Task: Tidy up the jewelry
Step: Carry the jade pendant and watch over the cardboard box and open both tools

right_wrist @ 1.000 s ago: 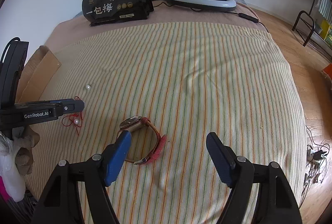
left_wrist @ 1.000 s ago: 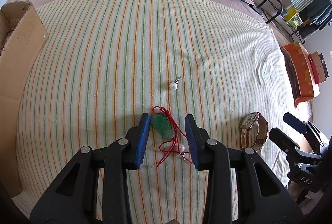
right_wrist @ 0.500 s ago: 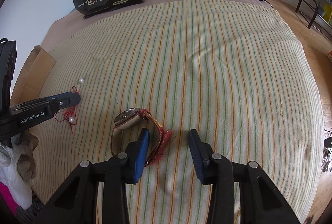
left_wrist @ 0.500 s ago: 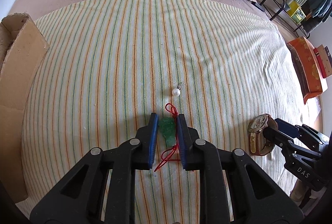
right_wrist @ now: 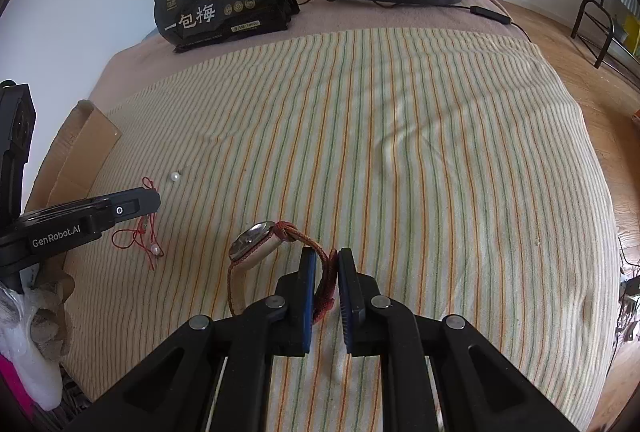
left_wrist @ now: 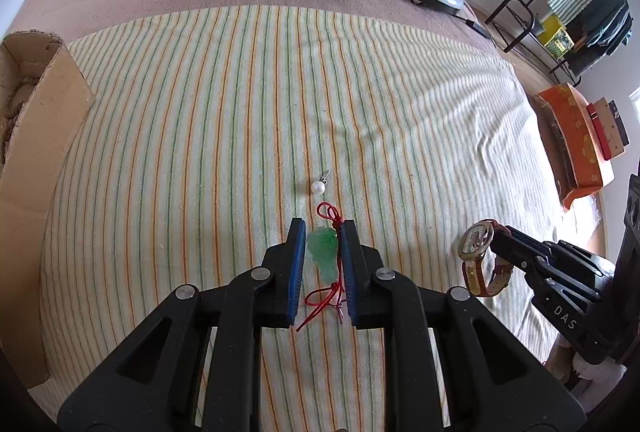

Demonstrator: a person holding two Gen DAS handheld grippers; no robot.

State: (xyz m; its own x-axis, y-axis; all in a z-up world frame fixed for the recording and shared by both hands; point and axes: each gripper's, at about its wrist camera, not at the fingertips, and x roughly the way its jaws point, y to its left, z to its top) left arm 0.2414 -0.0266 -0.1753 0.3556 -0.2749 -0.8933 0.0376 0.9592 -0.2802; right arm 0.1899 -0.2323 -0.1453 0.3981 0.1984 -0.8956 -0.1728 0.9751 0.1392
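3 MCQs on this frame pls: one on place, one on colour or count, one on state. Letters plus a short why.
1. Where is the loose pearl lying?
A. in the cardboard box
B. on the striped cloth just beyond the left gripper's tips
C. on the black bag

2. What colour is the cord on the green pendant?
A. blue
B. white
C. red

3. What is the right gripper doing?
A. shut on the watch strap
B. wide open above bare cloth
C. holding the pearl

Key: 1 B, the pearl sits on the striped cloth ahead of the left gripper. 2 C, red loops show above and below the pendant. 3 A, the blue pads pinch the reddish watch strap.
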